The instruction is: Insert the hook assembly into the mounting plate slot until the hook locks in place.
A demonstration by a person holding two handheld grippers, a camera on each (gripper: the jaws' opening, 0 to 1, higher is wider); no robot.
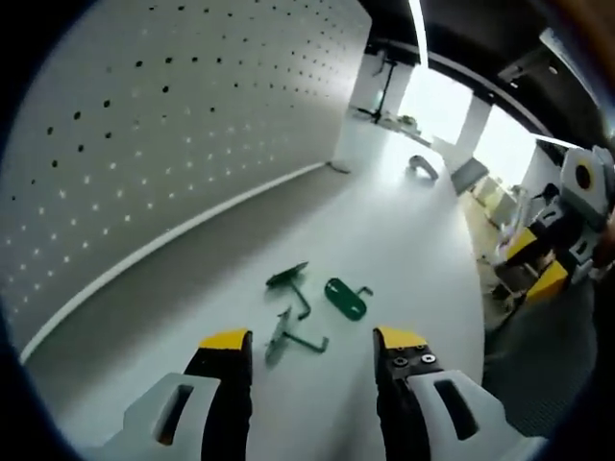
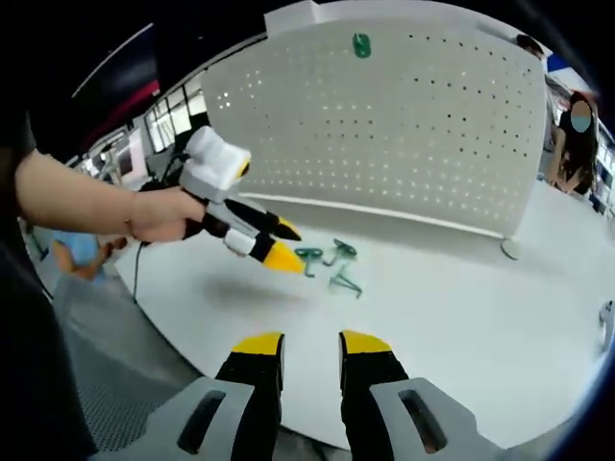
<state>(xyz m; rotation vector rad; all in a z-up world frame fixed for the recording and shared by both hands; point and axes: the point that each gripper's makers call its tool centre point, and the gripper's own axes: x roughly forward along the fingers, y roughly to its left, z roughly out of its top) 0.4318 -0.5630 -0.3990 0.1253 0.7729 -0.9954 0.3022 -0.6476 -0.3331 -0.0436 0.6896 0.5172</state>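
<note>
Three green parts lie on the white table: a hook with a flat plate, an oval mounting plate and a second hook piece. My left gripper hovers just short of them, jaws wide open and holding nothing. In the right gripper view the same parts show as a small cluster: a hook, another and a third piece. A hand holds the left gripper right beside them. My right gripper is farther back over the table edge, open, with a narrow bare gap.
A white pegboard stands along the back of the table; a green piece hangs near its top. The board's foot rests at the right. A person stands behind the board. The right gripper shows beyond the table edge.
</note>
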